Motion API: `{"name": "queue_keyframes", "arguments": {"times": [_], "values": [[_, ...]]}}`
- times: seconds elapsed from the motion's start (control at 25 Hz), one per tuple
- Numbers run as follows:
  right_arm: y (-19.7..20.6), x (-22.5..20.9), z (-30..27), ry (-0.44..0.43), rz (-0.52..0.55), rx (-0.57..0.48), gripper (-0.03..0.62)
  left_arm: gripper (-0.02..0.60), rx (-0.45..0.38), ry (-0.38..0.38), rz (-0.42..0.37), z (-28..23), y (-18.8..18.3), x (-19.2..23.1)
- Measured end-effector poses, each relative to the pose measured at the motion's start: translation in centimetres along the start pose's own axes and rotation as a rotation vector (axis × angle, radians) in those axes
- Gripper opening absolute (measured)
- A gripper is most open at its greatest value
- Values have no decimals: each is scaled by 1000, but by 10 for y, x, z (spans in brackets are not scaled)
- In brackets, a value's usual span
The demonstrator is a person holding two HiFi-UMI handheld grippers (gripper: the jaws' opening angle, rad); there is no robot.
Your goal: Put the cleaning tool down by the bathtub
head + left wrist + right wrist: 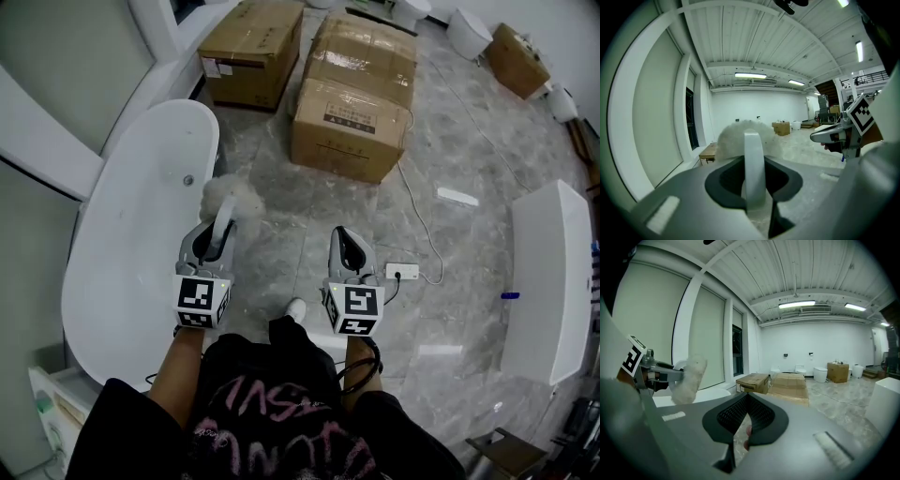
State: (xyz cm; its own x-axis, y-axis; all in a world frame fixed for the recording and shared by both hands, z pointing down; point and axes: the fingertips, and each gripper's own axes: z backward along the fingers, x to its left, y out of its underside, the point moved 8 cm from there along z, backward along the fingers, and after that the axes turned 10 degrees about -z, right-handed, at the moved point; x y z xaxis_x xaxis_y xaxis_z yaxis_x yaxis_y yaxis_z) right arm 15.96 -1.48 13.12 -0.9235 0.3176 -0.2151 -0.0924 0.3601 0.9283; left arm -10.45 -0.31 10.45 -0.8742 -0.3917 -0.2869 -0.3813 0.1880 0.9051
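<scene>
Three boxes (352,131) ahead, bathtub (122,253) just L of cleaning tool (232,198), pwr strip (401,273) R.

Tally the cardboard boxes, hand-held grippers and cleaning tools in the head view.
Cardboard boxes: 4
Hand-held grippers: 2
Cleaning tool: 1
Total: 7
</scene>
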Motion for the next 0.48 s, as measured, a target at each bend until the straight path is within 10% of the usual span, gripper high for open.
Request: {"name": "queue_keyframes", "arguments": {"times": [0.48], "values": [[2, -25, -27, -17, -29, 23, 21, 87, 36, 14, -30, -32, -5, -7]]}}
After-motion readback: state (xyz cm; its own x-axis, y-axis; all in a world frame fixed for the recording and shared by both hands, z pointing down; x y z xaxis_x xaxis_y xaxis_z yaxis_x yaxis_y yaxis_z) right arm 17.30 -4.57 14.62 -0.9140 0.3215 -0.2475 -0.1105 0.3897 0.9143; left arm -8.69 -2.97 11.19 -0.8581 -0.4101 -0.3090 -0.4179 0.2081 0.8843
